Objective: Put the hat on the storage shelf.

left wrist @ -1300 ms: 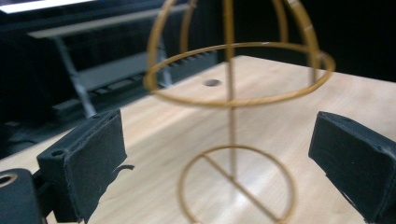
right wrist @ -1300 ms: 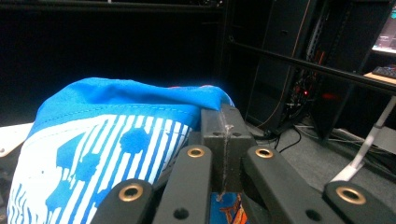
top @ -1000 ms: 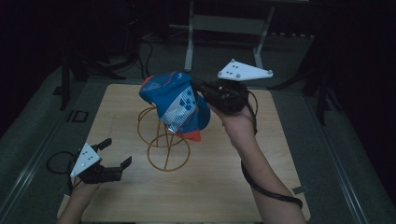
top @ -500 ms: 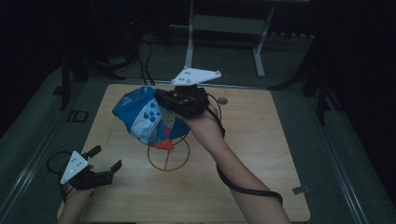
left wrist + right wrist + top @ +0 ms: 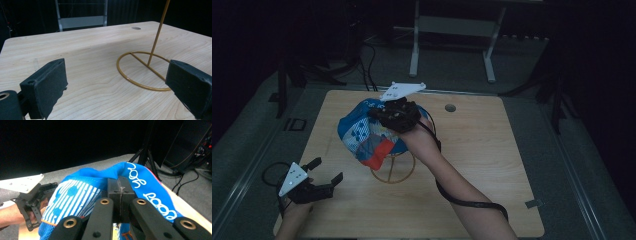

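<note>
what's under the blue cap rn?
The gold wire stand: its ring base and part of the post show below the cap. The stand's top is covered by the cap, which the right gripper pinches.

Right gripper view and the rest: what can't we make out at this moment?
- Top of the gold wire stand: high view, covered by the blue cap; left gripper view, rod cut off by the top edge.
- Cap's fold between the right gripper jaws: right gripper view, hidden by the closed jaws.
- Cap's white lettering: partly creased, not fully readable.
- Left gripper wrist: high view, cut off by the bottom edge.
</note>
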Demonstrator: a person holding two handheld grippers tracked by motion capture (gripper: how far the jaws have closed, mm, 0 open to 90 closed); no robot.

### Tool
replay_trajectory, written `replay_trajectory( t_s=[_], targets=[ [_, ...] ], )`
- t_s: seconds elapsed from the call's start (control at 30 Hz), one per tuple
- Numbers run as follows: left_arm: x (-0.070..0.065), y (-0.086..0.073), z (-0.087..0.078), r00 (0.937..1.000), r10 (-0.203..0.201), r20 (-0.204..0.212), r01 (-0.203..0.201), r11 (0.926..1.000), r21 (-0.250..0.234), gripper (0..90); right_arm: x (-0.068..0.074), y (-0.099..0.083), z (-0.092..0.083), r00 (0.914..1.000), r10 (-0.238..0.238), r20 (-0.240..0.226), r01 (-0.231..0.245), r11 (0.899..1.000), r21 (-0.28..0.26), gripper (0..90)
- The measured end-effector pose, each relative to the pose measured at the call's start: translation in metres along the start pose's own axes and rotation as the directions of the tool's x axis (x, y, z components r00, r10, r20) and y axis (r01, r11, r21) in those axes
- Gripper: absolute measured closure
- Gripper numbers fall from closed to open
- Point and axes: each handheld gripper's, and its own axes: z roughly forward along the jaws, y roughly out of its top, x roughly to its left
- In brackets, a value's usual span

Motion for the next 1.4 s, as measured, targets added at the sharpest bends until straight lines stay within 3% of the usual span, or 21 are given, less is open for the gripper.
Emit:
replay_trajectory(
  t_s=[0.3,0.53,0.6,0.93,1.1,1.27,1.4],
  targets=[
    [0.001,-0.001,0.001,0.9999,-0.016,0.000,0.016,0.9999,0.000,4.2,-0.003,-0.005,0.010,1.0000,0.005,-0.003,-0.005,1.000,0.024,90.0],
    [0.002,-0.002,0.000,0.9998,-0.019,0.004,0.019,0.9998,-0.004,4.2,-0.004,-0.011,0.022,0.9986,-0.026,0.046,0.023,0.998,0.063,90.0],
    [0.002,-0.003,-0.001,0.9997,-0.023,0.006,0.023,0.9997,-0.005,4.2,-0.007,-0.014,0.022,0.9993,-0.006,0.037,0.003,0.998,0.058,90.0],
    [0.002,-0.003,0.001,0.9993,-0.034,0.013,0.034,0.9994,-0.005,4.2,-0.011,-0.029,-0.002,0.9992,0.028,0.030,-0.028,1.000,0.011,90.0],
    [0.002,-0.003,0.001,0.9990,-0.039,0.019,0.039,0.9992,-0.006,4.3,-0.015,-0.038,-0.018,0.9973,0.029,0.068,-0.028,0.999,-0.015,90.0],
    [0.002,-0.004,0.003,0.9987,-0.045,0.024,0.045,0.9990,-0.003,4.3,-0.024,-0.050,-0.025,0.9965,0.077,0.031,-0.076,0.997,-0.028,86.8],
    [0.002,-0.005,0.004,0.9990,-0.037,0.024,0.037,0.9993,0.002,4.3,-0.027,-0.055,-0.027,0.9944,0.105,-0.001,-0.105,0.993,-0.051,77.5]
  ],
)
